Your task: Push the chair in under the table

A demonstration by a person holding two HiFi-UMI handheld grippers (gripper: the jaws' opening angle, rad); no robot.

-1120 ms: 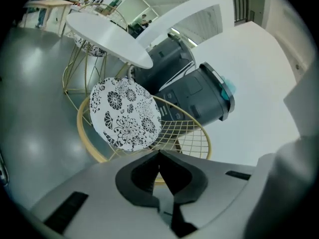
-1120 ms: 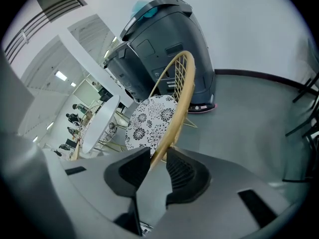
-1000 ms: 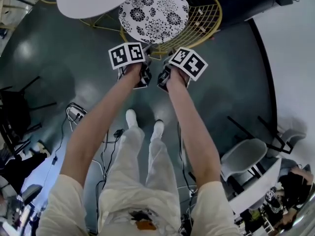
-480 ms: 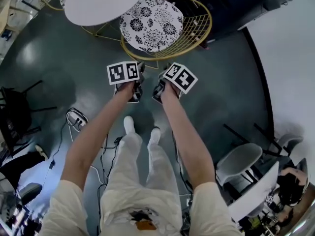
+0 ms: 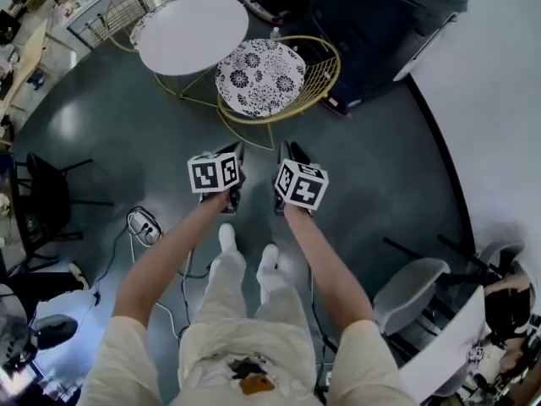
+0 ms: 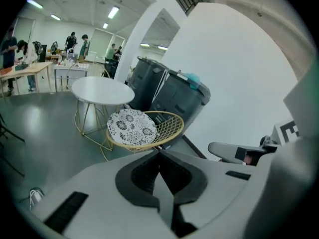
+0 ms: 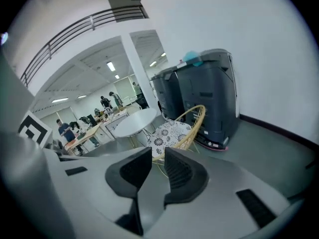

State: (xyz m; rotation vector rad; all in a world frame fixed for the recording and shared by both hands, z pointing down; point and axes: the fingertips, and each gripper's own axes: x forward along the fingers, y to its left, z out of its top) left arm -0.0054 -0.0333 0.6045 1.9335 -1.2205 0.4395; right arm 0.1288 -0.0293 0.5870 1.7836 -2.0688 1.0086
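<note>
The floor [image 5: 101, 142] is dark, glossy grey-green, with a white wall [image 5: 499, 100] curving along its right side. Nearest to me in the head view are the pale trousers and two white shoes [image 5: 226, 237] of the person carrying the rig, both arms stretched out in front. A power strip with cables [image 5: 144, 224] lies on the floor just left of the feet. A grey chair [image 5: 414, 284] stands off to the right and a black chair [image 5: 46, 197] off to the left.

The two grippers hang side by side in the air beyond the shoes, close together but apart, both pointing at the task's things. The left gripper [image 6: 159, 158] has its jaws pressed together, with nothing in them. The right gripper [image 7: 156, 158] has just been closing its jaws. A narrow gap remains between them, and it holds nothing. Neither gripper touches anything.

Further on, well clear of both grippers, stands the chair [image 5: 260, 79], a yellow wire shell with a black-and-white flowered cushion. Its wire back rises on the side toward the bins. The seat sits right at the rim of the round white desk [image 5: 193, 34], which stands on thin yellow legs. I can't tell how far the seat reaches beneath the top.

Behind the chair, against the wall, stand tall dark bins [image 5: 372, 24]. In the far background of the left gripper view, several people [image 6: 20, 49] stand at long tables under ceiling lights.
</note>
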